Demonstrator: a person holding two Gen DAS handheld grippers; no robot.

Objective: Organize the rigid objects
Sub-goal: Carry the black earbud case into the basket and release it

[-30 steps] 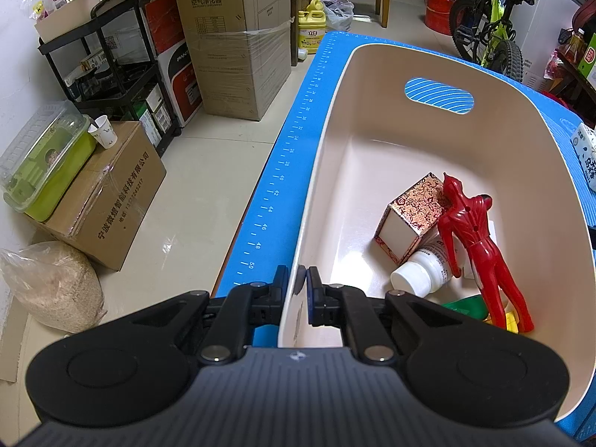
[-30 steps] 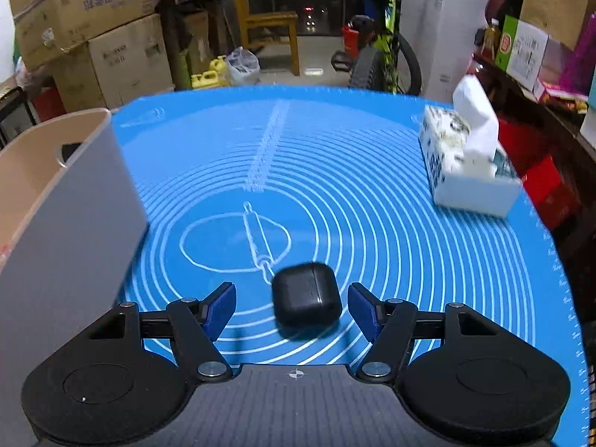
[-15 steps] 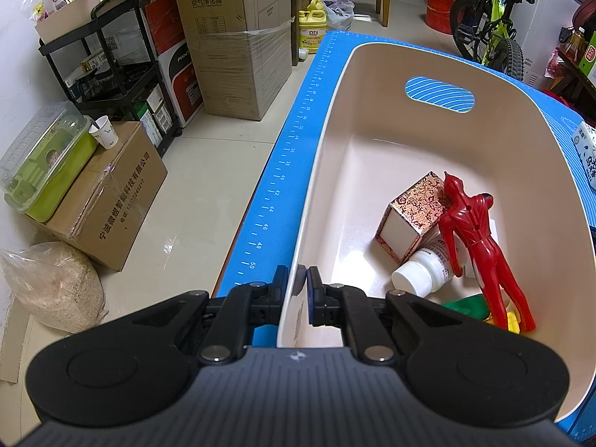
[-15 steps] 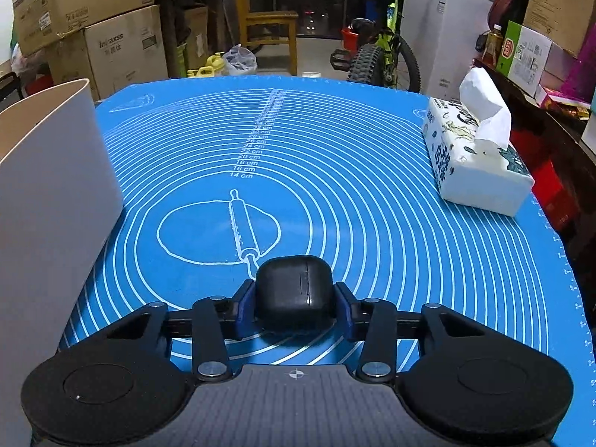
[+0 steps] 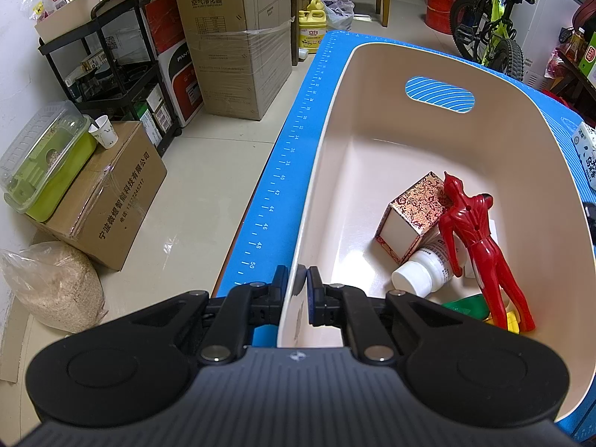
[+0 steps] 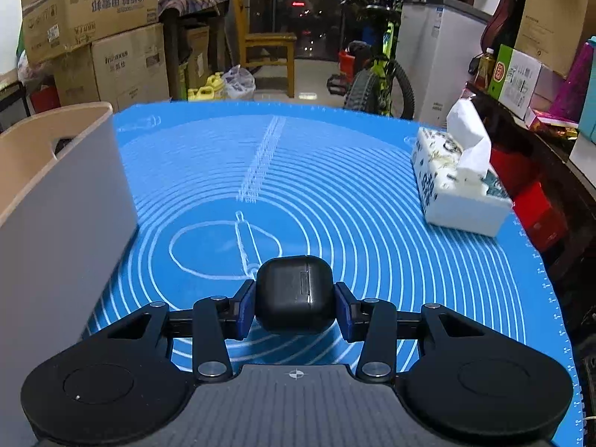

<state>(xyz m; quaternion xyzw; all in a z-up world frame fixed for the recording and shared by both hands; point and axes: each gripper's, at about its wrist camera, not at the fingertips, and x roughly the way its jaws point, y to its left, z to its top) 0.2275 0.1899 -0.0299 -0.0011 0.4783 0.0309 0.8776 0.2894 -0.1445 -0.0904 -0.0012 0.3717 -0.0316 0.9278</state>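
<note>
My left gripper (image 5: 297, 287) is shut on the near left rim of the cream bin (image 5: 327, 138), which stands on the blue mat (image 5: 283, 186). Inside the bin lie a red figure (image 5: 476, 246), a patterned red box (image 5: 413, 216), a white bottle (image 5: 424, 272) and green and yellow pieces (image 5: 469, 307). My right gripper (image 6: 294, 307) is shut on a black earbud case (image 6: 294, 294) and holds it above the blue mat (image 6: 335, 193). The bin's grey outer wall (image 6: 63, 201) is to its left.
A tissue box (image 6: 458, 190) sits at the mat's right edge. Cardboard boxes (image 5: 234, 37), a black shelf cart (image 5: 108, 74) and a sack (image 5: 52, 290) stand on the floor left of the table. A bicycle (image 6: 376, 70) and chair (image 6: 268, 44) stand beyond.
My right gripper closed on the black earbud case and lifted it off the mat. My left gripper stayed clamped on the bin's rim.
</note>
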